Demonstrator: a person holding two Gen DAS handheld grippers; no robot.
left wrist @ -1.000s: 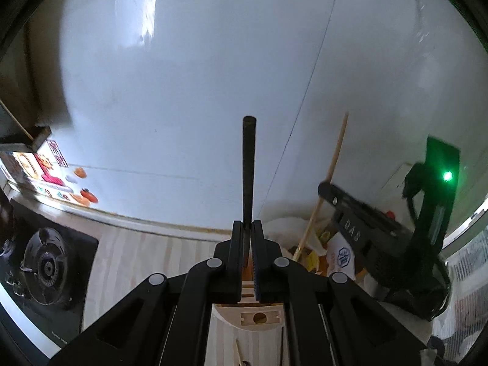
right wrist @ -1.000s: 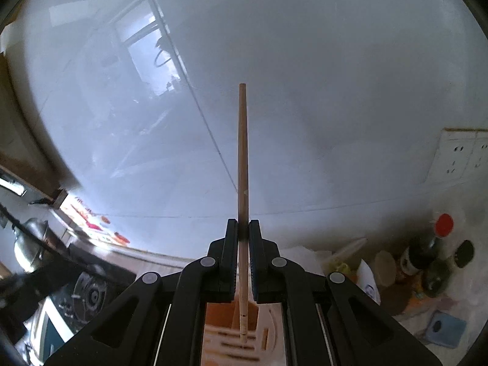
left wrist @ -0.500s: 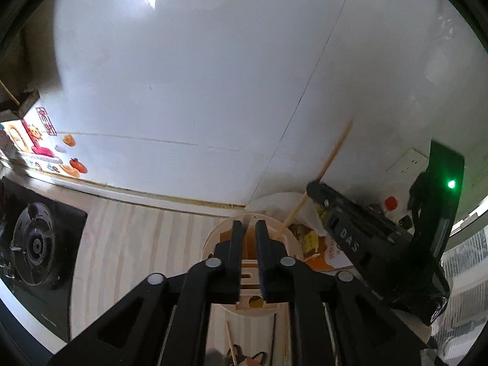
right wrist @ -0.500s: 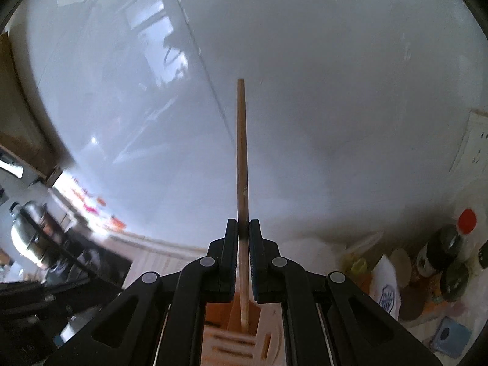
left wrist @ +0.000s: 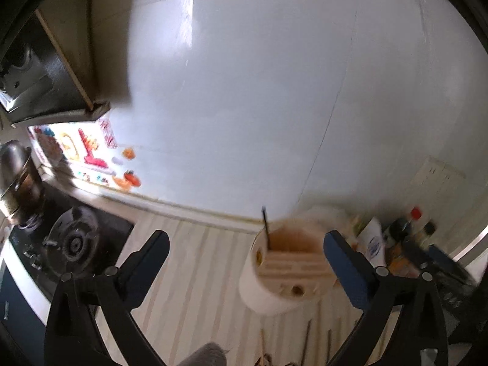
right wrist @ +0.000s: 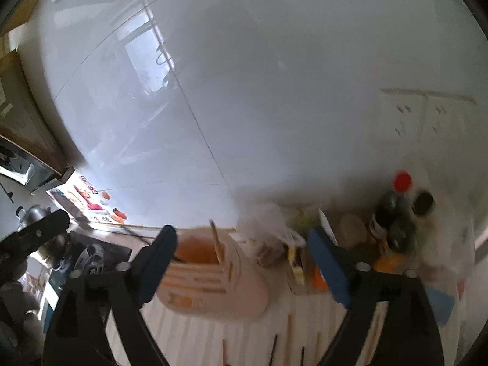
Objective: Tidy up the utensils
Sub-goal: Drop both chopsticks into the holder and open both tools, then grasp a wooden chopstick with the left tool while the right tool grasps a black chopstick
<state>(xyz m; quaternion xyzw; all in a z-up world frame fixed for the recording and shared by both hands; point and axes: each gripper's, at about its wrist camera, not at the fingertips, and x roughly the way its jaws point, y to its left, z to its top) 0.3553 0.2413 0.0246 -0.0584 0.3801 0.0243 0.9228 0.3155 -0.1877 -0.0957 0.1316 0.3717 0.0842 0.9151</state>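
Both chopsticks have left the grippers: left gripper (left wrist: 245, 253) and right gripper (right wrist: 241, 248) gape wide, holding nothing, black chopstick (left wrist: 266, 227) and wooden chopstick (right wrist: 217, 245) standing in the utensil holder (left wrist: 283, 277).

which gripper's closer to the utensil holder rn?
Likely the right gripper: the utensil holder overlaps its left finger. The left gripper frames it slightly farther off. Both open.
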